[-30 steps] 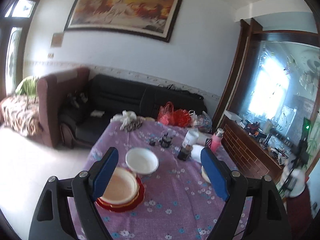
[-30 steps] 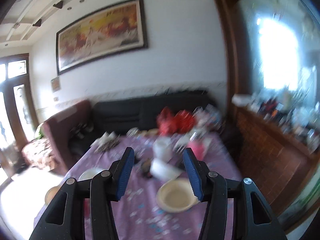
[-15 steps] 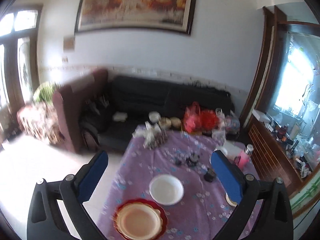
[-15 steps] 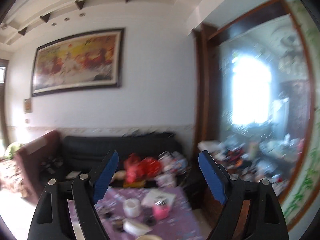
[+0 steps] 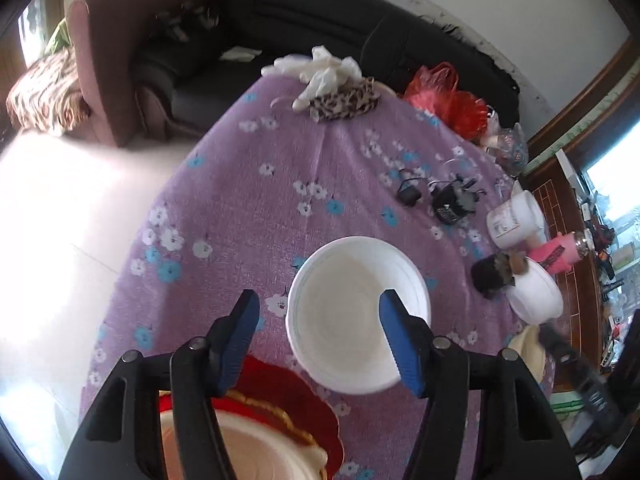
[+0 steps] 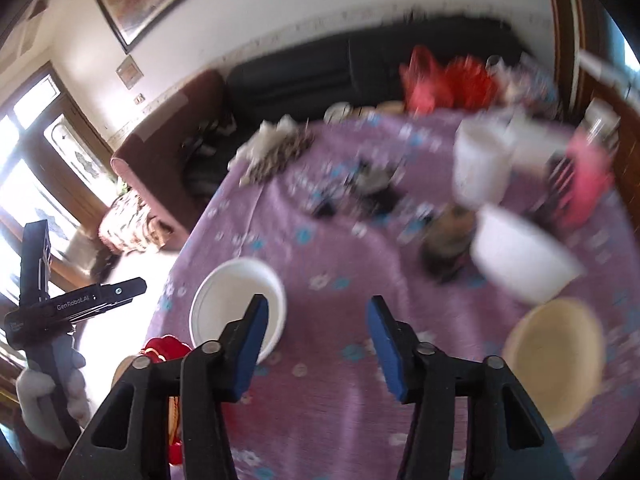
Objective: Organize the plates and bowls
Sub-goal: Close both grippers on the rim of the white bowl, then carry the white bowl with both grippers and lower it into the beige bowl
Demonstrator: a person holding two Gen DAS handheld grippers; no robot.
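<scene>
Purple tablecloth [image 5: 248,216] bears white bowl [image 5: 352,312] between closing, unclamped left hand-held gripper [image 5: 320,332] pads

Both cameras ride just behind their tongs and look steeply down onto the bench [image 5: 248,184] with its purple cloth. The left view sits close above the white bowl [image 5: 356,312]. The right view, blurred, takes in the same bowl [image 6: 236,304] from farther right. Both share the black sofa [image 5: 320,20] and red bags [image 6: 444,76] beyond.
</scene>
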